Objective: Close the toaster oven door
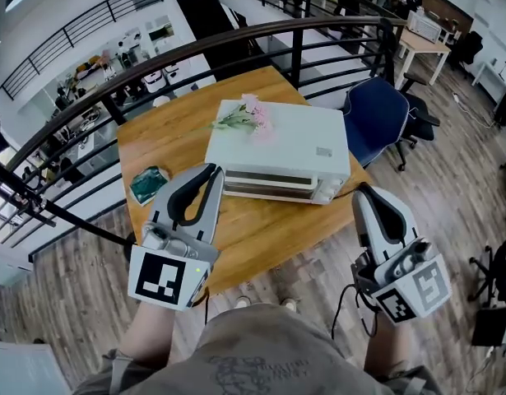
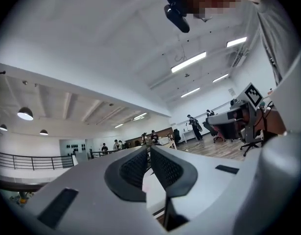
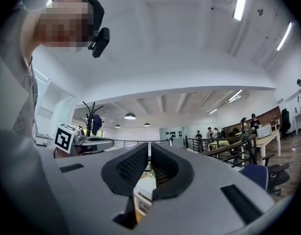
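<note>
- My left gripper (image 1: 210, 174) and right gripper (image 1: 366, 194) hang close to me, each with its fingers (image 2: 135, 168) pressed together on nothing.
- Beyond them, the toaster oven (image 1: 285, 142) sits mid-counter (image 1: 261, 229), flowers (image 1: 248, 115) on top.
- Its door (image 1: 265, 181) looks flush shut, so I judge the closing done. Next calls only for a light check-push, if anything.

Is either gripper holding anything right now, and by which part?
Nothing is held: the left gripper and right gripper are both shut, empty, apart from the toaster oven.
</note>
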Tool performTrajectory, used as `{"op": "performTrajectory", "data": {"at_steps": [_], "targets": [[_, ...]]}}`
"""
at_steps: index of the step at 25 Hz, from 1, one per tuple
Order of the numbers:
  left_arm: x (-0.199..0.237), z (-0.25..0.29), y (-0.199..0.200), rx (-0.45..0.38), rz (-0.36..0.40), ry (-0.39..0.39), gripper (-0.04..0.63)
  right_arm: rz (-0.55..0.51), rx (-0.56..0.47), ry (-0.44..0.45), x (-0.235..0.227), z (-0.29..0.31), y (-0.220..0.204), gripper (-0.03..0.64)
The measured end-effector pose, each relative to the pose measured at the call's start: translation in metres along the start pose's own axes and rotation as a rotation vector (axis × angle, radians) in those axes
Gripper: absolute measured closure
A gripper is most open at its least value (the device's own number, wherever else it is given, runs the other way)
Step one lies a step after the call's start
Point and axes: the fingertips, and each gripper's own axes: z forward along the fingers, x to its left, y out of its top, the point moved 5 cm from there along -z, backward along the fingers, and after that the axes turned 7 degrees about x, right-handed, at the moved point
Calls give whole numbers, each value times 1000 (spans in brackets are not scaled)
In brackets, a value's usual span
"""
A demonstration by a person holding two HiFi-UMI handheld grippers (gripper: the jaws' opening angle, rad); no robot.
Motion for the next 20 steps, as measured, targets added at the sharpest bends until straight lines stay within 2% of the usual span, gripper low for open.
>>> {"op": "performTrajectory", "data": {"at_steps": [4, 14, 20], "targets": [[-3, -15, 3, -15, 9, -7, 561, -22, 22, -5, 11, -13, -6, 577], [-18, -20, -41, 118, -44, -36, 561, -4, 128, -4, 15, -15, -37, 577], [-18, -16, -47, 137, -34, -45, 561, -7, 137, -7, 14, -9, -40, 577]]}}
